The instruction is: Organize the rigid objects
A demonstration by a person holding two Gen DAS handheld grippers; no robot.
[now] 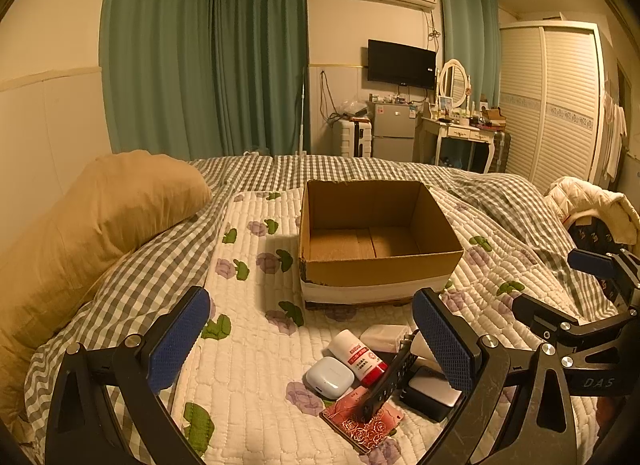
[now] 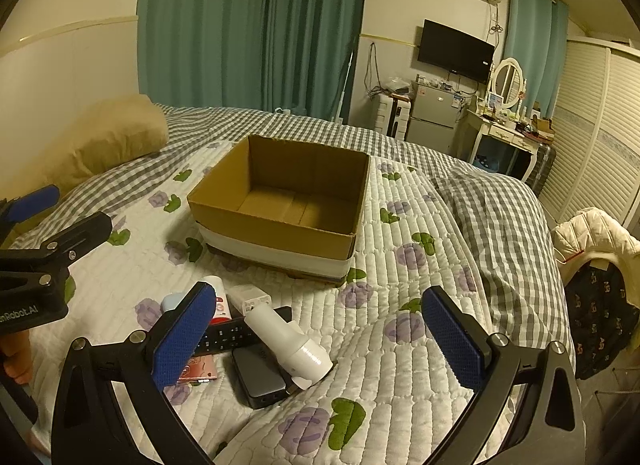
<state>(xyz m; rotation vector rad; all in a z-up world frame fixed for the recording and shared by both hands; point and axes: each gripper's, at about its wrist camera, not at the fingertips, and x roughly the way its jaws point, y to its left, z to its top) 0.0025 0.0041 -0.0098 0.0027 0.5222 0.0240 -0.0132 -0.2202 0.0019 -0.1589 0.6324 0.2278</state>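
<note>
An empty cardboard box point(image 1: 380, 265) point(image 2: 280, 225) stands open on the quilted bed. In front of it lies a pile of small items: a white earbud case point(image 1: 330, 377), a white tube with red cap point(image 1: 360, 357), a black remote point(image 1: 390, 381) point(image 2: 230, 335), a grey power bank point(image 1: 434, 393) point(image 2: 258, 381), a red patterned card point(image 1: 360, 421), a white cylinder point(image 2: 288, 341) and a white charger point(image 2: 250, 299). My left gripper point(image 1: 312, 345) is open above the pile. My right gripper point(image 2: 320, 341) is open, just right of it.
A tan pillow point(image 1: 100, 225) lies left on the checked sheet. A white jacket on a chair point(image 2: 596, 245) stands at the bed's right edge. Beyond the bed are green curtains, a small fridge point(image 1: 394, 129), a dressing table and a wardrobe.
</note>
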